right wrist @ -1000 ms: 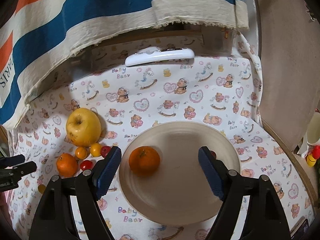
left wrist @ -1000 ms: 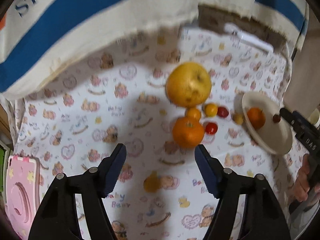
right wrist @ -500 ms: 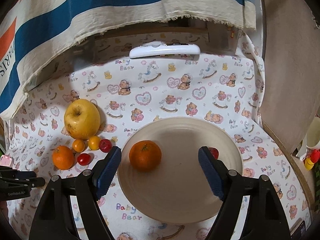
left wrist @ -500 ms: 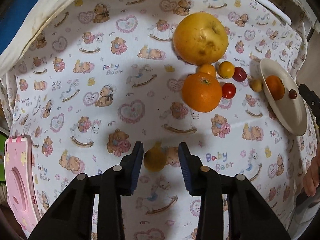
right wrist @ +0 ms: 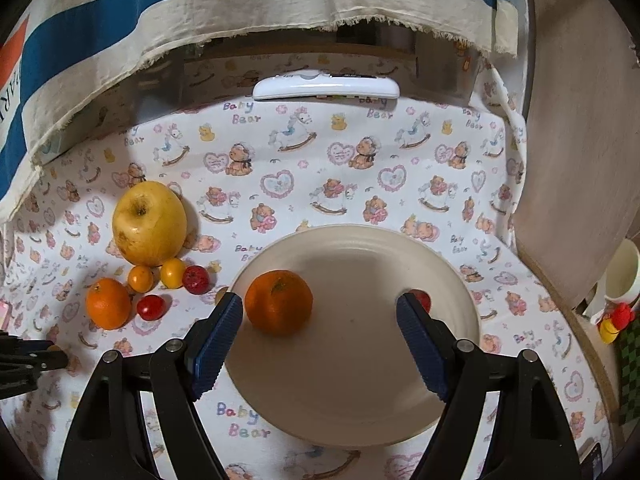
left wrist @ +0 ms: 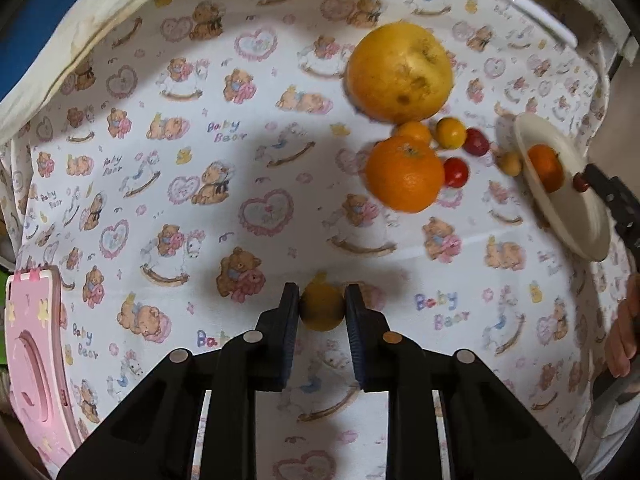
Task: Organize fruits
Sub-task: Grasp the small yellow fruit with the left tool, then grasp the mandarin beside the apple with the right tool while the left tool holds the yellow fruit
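- The left gripper (left wrist: pixel 322 312) has its fingers pinched on a small yellow fruit (left wrist: pixel 322 310) resting on the counter.
- The right gripper (right wrist: pixel 320 336) hovers with fingers wide and nothing between them, over the plate (right wrist: pixel 360 408).
- Done, by my reading: one orange (right wrist: pixel 279 302) and a small red fruit sit on the plate.
- Left: the apple (right wrist: pixel 149 229), another orange (right wrist: pixel 108 303) and several small fruits.
- A bear-print cloth (right wrist: pixel 320 184) covers the counter; a striped fabric (right wrist: pixel 200 8) hangs behind, above a white remote (right wrist: pixel 326 88).

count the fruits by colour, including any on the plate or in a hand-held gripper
yellow: 4 (big apple, small yellow fruit, dull yellow fruit by the plate, gripped yellow fruit in the left hand-held gripper)
orange: 3 (loose orange, small orange fruit, plated orange)
red: 3 (two loose red fruits, plated red fruit)
total: 10
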